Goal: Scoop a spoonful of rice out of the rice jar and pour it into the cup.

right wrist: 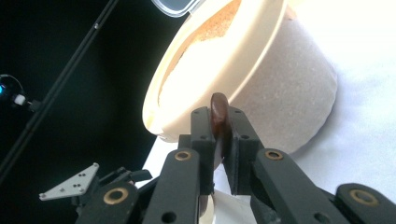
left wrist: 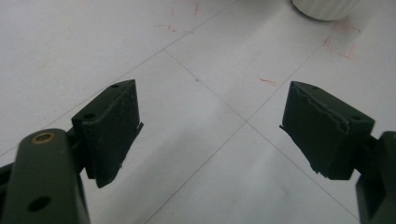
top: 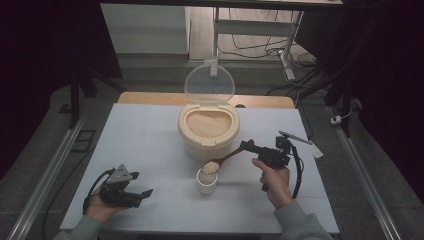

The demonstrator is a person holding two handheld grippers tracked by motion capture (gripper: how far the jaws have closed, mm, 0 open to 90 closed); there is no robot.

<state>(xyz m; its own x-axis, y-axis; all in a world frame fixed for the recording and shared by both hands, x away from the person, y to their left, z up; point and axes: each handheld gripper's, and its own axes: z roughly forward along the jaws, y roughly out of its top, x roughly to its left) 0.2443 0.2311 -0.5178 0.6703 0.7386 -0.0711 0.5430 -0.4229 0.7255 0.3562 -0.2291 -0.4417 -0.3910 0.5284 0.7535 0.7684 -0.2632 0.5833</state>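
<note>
While I watch from the high view, I count two tongs, one in each of the person's hands, on one pale worktop (top: 150,135). One cream rice container (top: 208,131) stands at the middle of the worktop, far side, full of rice, with its one clear lid (top: 209,83) standing open and upright behind it. One small white cup (top: 206,182) sits just in front of the container.

My right tongs (top: 248,145) are closed tight on the handle of one dark wooden spoon (top: 227,157). The spoon's bowl carries a heap of rice (top: 210,167) and sits directly over the cup's mouth; whether it touches the rim I cannot tell from here. In the right gripper view the spoon handle (right wrist: 218,116) stands on edge between the two black jaws, with the container (right wrist: 261,70) close behind it.

My left tongs (top: 142,194) rest low at the near left of the worktop, well apart from the cup, jaws spread wide and holding nothing. The left gripper view shows the same tongs (left wrist: 210,126) with bare worktop (left wrist: 201,154) between the two jaws, faint red pen marks on it, and what is probably the cup's white base (left wrist: 324,7) at the top edge.
</note>
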